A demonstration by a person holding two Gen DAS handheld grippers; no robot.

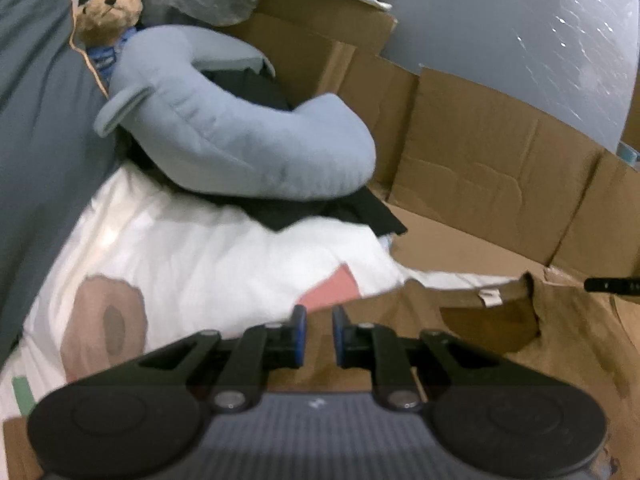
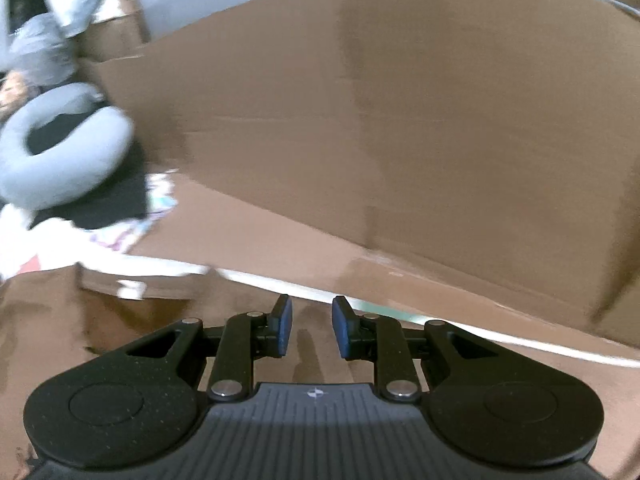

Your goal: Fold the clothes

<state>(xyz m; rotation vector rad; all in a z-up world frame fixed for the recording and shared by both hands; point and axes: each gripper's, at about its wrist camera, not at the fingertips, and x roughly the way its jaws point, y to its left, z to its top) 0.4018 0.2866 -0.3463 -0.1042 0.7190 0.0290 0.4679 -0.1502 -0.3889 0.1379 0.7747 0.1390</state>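
Brown tee (image 1: 560,320) lies spread on cardboard (image 1: 480,168), collar w/ white tag toward the white bedding (image 1: 208,256). Left gripper (image 1: 319,334) hovers over its edge, jaws a narrow gap apart, nothing between. Right gripper (image 2: 310,328) over the tee too, jaws slightly wider, also empty. Blue neck pillow (image 1: 224,136) & teddy bear (image 1: 110,4) sit behind.

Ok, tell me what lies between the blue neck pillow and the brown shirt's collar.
In the left wrist view, a black garment under the neck pillow, then white printed bedding reaching the brown shirt collar.
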